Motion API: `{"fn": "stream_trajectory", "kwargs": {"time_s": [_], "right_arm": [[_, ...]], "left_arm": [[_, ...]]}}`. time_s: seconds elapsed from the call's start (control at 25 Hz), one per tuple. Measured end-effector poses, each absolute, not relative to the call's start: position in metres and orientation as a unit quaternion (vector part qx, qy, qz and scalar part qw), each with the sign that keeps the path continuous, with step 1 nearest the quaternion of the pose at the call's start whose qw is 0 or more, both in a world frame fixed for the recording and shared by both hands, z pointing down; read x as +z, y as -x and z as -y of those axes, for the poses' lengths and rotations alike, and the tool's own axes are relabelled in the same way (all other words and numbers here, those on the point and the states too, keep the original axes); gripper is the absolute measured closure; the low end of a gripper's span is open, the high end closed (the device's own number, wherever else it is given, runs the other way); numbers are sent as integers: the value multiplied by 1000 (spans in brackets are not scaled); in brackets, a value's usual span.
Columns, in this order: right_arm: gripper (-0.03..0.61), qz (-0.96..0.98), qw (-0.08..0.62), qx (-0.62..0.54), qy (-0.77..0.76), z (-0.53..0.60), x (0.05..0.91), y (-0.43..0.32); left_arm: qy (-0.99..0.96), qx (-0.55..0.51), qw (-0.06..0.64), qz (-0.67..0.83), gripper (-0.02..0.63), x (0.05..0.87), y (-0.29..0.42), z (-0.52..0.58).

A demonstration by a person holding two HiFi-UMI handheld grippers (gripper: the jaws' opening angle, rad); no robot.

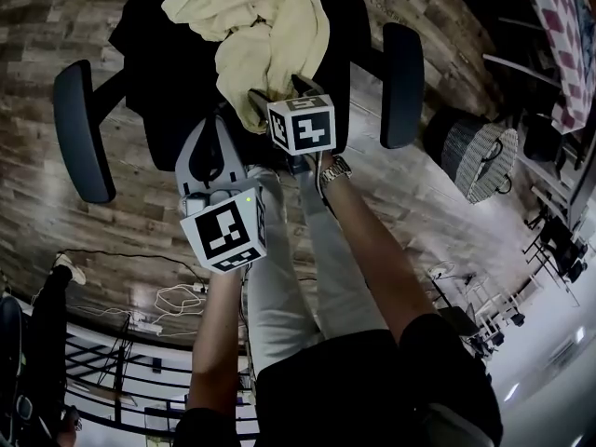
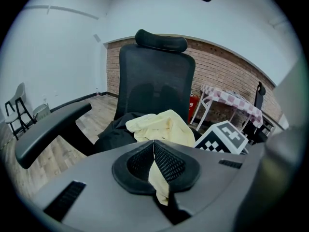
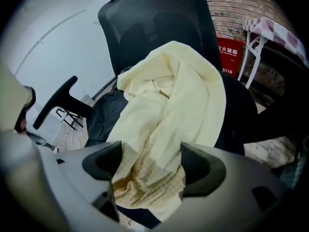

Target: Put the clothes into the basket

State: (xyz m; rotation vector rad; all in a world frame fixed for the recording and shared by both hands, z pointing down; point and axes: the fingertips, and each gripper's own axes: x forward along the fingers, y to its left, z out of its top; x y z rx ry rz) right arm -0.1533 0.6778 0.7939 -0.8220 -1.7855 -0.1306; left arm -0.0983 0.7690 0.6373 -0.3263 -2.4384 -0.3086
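A pale yellow garment [image 1: 270, 26] lies bunched on the seat of a black office chair [image 1: 79, 128], on top of a black garment [image 2: 113, 134]. My left gripper [image 2: 154, 151] is shut, and a strip of the yellow garment [image 2: 161, 127] is pinched between its pads and hangs below them. My right gripper [image 3: 150, 163] stands wide open over the chair's front edge. A fold of the yellow garment [image 3: 178, 95] fills the gap between its jaws. The woven basket [image 1: 475, 156] stands on the floor to the right of the chair.
The chair's armrests [image 1: 402, 82] flank the seat and its tall backrest [image 2: 154, 81] rises behind. Cables and a power strip [image 1: 177, 298] lie on the wooden floor at lower left. A table with a checked cloth [image 1: 568, 26] stands at the far right.
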Motion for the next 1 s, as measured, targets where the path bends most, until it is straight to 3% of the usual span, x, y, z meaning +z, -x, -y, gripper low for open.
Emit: {"fn": "stream_trajectory", "kwargs": {"time_s": [0.4,0.84,1.0], "right_arm": [[223,752,553,-121,338,-678,831,158],[456,751,545,-188,321,-664,836,166],[493,749,555,-176,316,-660,834,164]], "left_arm": [[116,-120,324,931,600,647,100,-769],[131,-120,329,928,600,654,90,-780],[140,-120,328,926,600,653,87,-784]]}}
